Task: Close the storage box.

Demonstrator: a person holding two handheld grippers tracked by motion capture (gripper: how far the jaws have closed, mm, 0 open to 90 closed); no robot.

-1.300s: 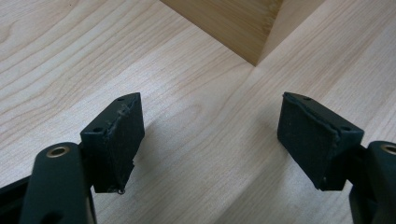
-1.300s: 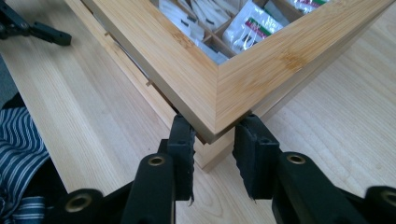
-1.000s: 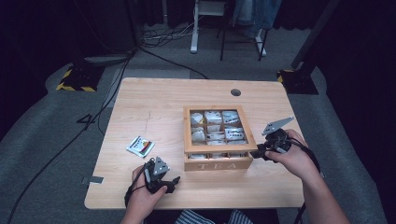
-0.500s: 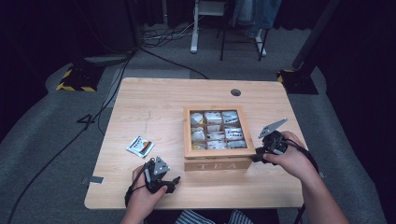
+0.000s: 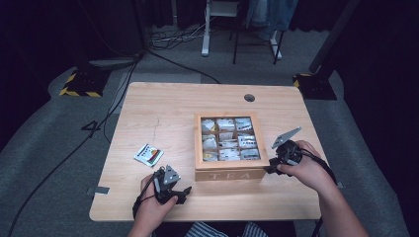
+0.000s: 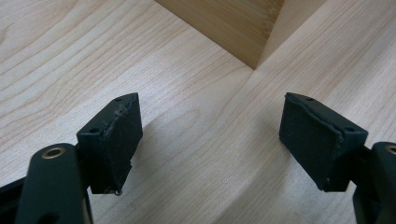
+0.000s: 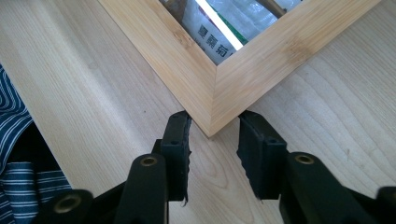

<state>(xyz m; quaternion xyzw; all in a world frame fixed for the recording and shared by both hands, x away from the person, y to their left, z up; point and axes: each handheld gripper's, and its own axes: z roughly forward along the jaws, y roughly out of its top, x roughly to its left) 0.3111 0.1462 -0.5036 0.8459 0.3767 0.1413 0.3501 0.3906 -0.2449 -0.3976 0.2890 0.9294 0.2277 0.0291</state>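
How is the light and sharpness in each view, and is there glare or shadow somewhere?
High view: the table is well lit, the floor around it dark, the picture a little soft. Left gripper view: sharp wood grain, soft shadows under the left gripper. Right gripper view: a bright glare stripe on a packet behind the tea box lid window; the right gripper is sharp.

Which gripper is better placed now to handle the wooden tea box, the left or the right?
Probably the right. The right gripper straddles the near corner of the tea box, its jaws just opening. The left gripper is open over bare table, apart from the box.
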